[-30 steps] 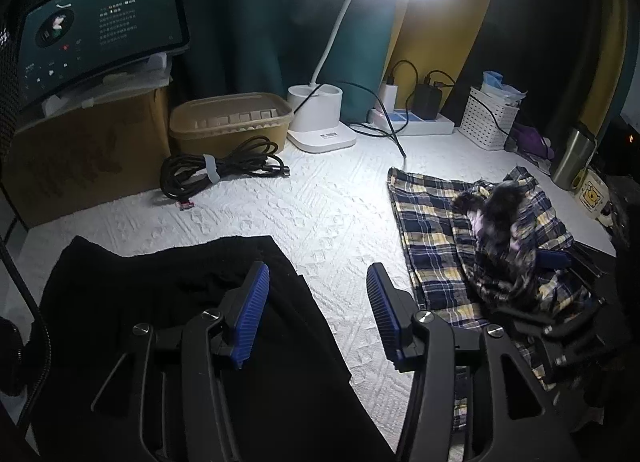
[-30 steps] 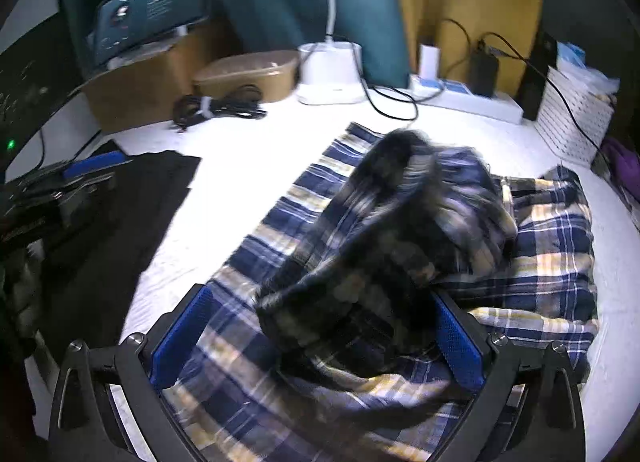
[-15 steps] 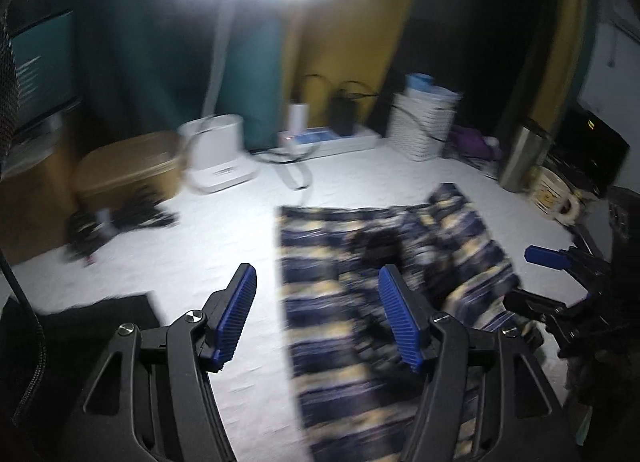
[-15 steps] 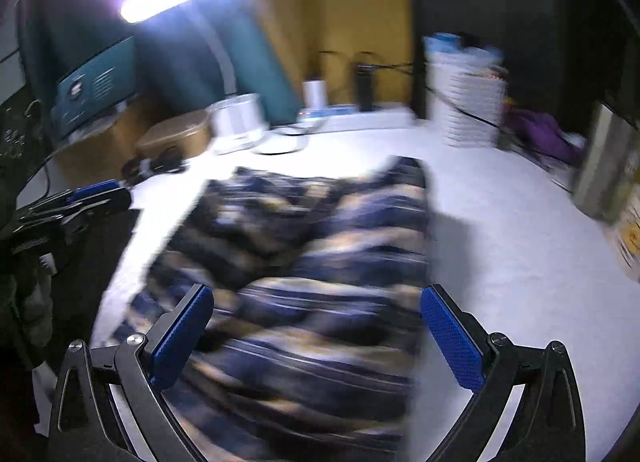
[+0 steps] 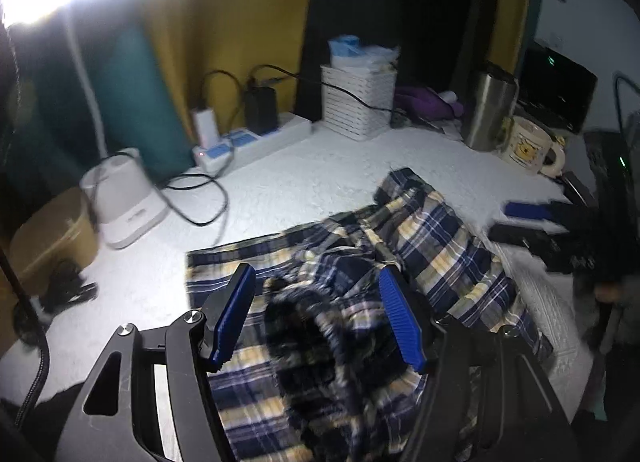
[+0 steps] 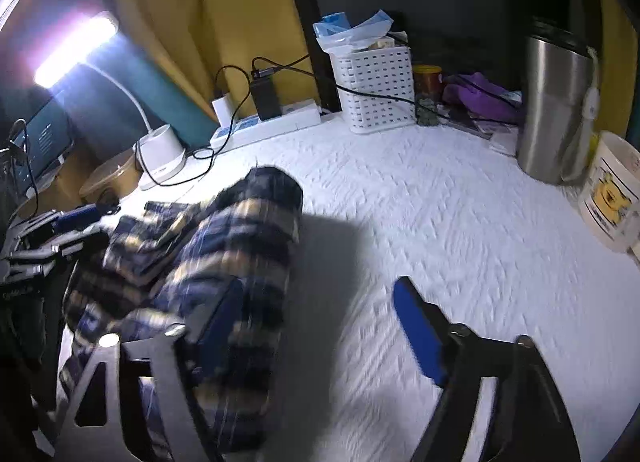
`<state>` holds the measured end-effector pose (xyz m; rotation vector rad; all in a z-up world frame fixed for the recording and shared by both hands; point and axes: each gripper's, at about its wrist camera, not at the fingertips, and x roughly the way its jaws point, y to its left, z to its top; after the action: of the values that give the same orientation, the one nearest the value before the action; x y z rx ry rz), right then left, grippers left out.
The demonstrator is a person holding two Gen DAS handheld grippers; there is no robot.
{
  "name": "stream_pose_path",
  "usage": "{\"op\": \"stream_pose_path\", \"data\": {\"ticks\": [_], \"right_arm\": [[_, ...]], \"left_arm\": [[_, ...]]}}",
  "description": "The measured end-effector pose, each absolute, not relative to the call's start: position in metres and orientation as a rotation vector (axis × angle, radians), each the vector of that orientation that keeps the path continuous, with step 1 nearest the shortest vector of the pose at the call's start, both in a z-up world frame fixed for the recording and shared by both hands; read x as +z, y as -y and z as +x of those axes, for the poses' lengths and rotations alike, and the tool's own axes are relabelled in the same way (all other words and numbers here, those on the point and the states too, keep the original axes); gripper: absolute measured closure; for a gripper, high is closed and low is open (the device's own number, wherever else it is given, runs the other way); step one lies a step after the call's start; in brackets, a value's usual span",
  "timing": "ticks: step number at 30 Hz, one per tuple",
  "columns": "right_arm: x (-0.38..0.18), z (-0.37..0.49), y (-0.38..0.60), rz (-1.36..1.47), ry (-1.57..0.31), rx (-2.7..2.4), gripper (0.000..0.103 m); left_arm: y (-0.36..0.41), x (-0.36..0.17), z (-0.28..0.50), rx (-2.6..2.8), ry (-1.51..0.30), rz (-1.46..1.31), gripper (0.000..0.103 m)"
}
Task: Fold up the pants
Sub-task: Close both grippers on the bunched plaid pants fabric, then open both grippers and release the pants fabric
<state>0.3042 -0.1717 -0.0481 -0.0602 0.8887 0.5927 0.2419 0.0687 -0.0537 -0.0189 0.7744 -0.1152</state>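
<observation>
The plaid pants (image 5: 420, 246) lie rumpled on the white surface (image 6: 440, 202). The left gripper (image 5: 320, 322) hovers over them, jaws spread, gripping nothing. The right gripper (image 6: 320, 326), jaws just closing, stands spread at their right edge.

A second ago the left gripper (image 5: 318, 316) hung over a black garment, with the plaid pants (image 5: 432, 262) off at its 2 o'clock; now the pants lie directly beneath and between its fingers, and the black garment has slipped out of its view. Its jaws have opened wider over that second, nothing pressed between the pads. The right gripper (image 6: 316, 326) has swung toward 3 o'clock: the pants that filled its span now bunch at its 9 o'clock finger, and bare white bench (image 6: 460, 222) lies ahead. Its jaws have just been closing, with blurred cloth against the 9 o'clock pad only.
</observation>
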Motion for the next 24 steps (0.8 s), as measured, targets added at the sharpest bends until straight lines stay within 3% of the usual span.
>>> {"op": "stream_pose_path", "data": {"ticks": [5, 7, 9, 11, 14, 20, 24], "right_arm": [[-0.044, 0.322, 0.144, -0.087, -0.861, 0.665, 0.035], [-0.044, 0.325, 0.133, -0.1, -0.85, 0.704, 0.04], [-0.048, 0.33, 0.122, -0.122, -0.862, 0.728, 0.055], [-0.055, 0.335, 0.111, -0.14, -0.881, 0.75, 0.063], [-0.056, 0.336, 0.103, -0.158, -0.886, 0.762, 0.07], [-0.047, 0.338, 0.087, -0.186, -0.86, 0.764, 0.07], [-0.06, 0.346, 0.076, -0.211, -0.881, 0.75, 0.07]], "left_arm": [[-0.07, -0.071, 0.255, -0.13, -0.83, -0.013, 0.041], [-0.073, -0.076, 0.257, -0.144, -0.845, -0.026, 0.058], [-0.077, -0.078, 0.259, -0.142, -0.85, -0.04, 0.083], [-0.081, -0.076, 0.258, -0.144, -0.836, -0.059, 0.089], [-0.089, -0.064, 0.254, -0.13, -0.793, -0.084, 0.091], [-0.108, -0.038, 0.257, -0.092, -0.713, -0.109, 0.091], [-0.115, -0.054, 0.276, -0.074, -0.746, -0.102, 0.091]]}}
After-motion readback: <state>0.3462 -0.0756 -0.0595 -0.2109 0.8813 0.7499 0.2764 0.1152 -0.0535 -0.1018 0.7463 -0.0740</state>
